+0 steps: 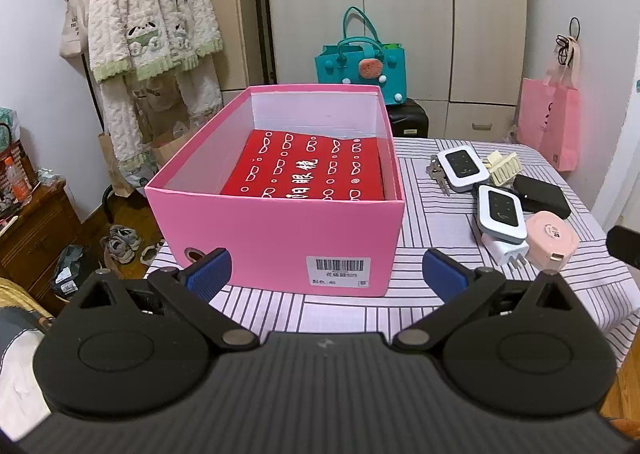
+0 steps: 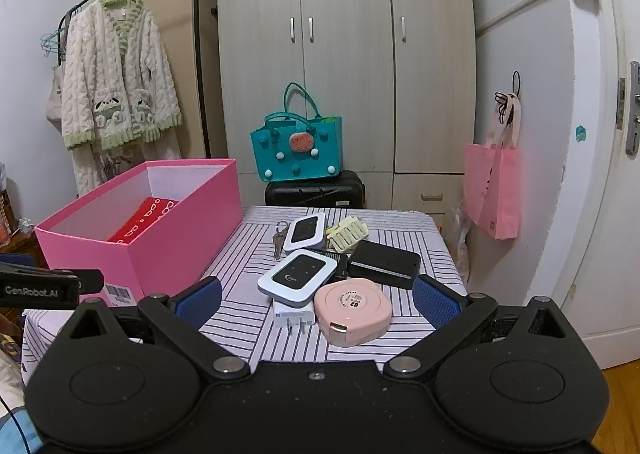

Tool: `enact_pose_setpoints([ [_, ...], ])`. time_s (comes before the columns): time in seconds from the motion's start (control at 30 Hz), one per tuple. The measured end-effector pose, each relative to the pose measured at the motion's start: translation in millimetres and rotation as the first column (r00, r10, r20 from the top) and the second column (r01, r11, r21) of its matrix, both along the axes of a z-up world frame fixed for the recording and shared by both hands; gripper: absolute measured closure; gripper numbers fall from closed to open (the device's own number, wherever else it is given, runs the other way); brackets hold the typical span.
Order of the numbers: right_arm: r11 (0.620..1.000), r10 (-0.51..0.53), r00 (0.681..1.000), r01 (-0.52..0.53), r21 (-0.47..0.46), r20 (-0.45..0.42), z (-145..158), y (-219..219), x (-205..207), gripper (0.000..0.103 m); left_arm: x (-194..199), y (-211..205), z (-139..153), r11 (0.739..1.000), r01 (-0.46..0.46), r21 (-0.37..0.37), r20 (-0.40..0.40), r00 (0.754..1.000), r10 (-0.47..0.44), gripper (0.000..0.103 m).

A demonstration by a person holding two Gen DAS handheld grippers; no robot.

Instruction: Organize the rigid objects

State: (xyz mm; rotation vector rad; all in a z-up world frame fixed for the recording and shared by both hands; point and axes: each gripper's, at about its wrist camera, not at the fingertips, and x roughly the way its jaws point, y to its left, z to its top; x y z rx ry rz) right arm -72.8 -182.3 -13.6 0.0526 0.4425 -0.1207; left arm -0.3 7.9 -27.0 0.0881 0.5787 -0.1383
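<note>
Both grippers spread wide, holding nothing. Left gripper sits square to the pink box, near its labelled end wall, likely staged to steady it. Right gripper faces the clutter, with the pink tape measure just ahead between its fingers, so that's my guess for first pick.

Box stands open at table's left, red glasses case already lying flat inside, room left beside it. Loose pile is right of the box: two white pocket routers, white plug adapter tucked under the nearer one, black case, cream hair clip, keys. Items overlap, so lifting the router may drag the adapter.
</note>
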Motion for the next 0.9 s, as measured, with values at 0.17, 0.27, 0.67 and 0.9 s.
enact_pose_setpoints([
  [0.17,1.000,0.004,1.000,-0.004,0.001,-0.013,-3.4,-0.5,3.8,0.000,3.6,-0.6,-0.9,1.000,0.011,-0.002,-0.010,1.000,-0.011,0.001],
  [0.27,1.000,0.001,1.000,-0.001,0.003,-0.023,-4.5,-1.8,8.2,0.000,8.9,-2.5,-1.4,1.000,0.007,0.005,-0.028,1.000,-0.007,0.001],
  [0.67,1.000,0.004,0.997,-0.004,0.008,-0.081,-26.3,-19.6,37.4,0.000,34.3,28.3,44.4,0.997,0.044,0.059,-0.003,0.999,-0.044,0.000],
  [0.9,1.000,0.007,0.986,-0.006,0.002,-0.169,-57.8,-34.5,66.2,0.000,76.0,55.4,60.1,0.992,0.037,0.118,-0.048,0.998,-0.032,0.000],
])
